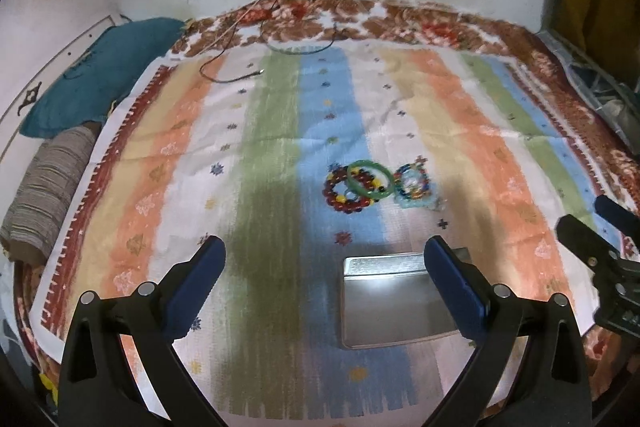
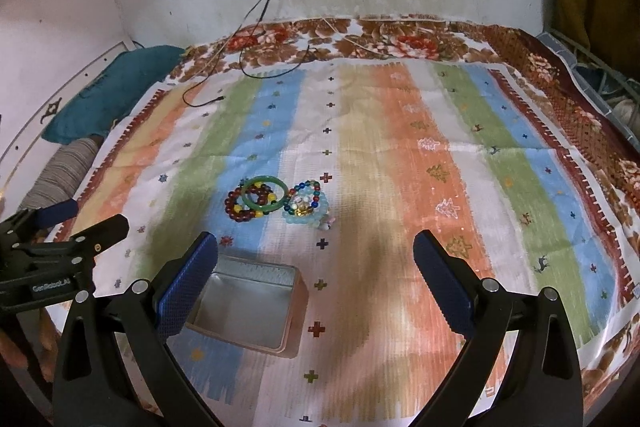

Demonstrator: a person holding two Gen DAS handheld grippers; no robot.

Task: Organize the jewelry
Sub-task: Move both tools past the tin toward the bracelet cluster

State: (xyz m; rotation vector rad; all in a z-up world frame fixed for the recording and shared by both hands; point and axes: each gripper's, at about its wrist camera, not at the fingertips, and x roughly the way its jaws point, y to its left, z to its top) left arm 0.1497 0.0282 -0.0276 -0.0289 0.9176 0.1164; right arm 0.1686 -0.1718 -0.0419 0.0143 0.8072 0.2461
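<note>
1. Step in hand, judged: the very start. No jewelry has been put away; the metal tin point(image 2: 248, 303) is seen empty, lid off, at lower centre-left of the right wrist view and lower centre-right of the left wrist view.
2. Jewelry is found as one cluster on the striped cloth point(image 2: 400, 155), mid-frame, beyond the tin and apart from it. Green bangle point(image 2: 265, 195) is laid over the dark red beaded bracelet point(image 2: 240, 207); the multicoloured beaded bracelet point(image 2: 306, 193) and the pale blue beaded bracelet point(image 2: 304, 217) are touching just to its right.
3. Left gripper point(image 1: 322, 257): fingers spread wide, nothing held, nothing touched. Its right finger point(image 1: 452, 283) is seen in front of the tin's right edge; contact cannot be told.
4. Right gripper point(image 2: 316, 259): fingers spread wide, empty, hovering over the cloth. Its left finger point(image 2: 188, 287) overlaps the tin's left wall in the picture only.
5. Next move, judged: one gripper is to be brought forward to the cluster; the green bangle, lying on top, is likely taken first, pinched across its rim, then carried back to the tin.
6. Risk: overlapping pieces may be dragged along.
7. Loose cables point(image 2: 224, 83) lie at upper left, well apart from the work.
</note>
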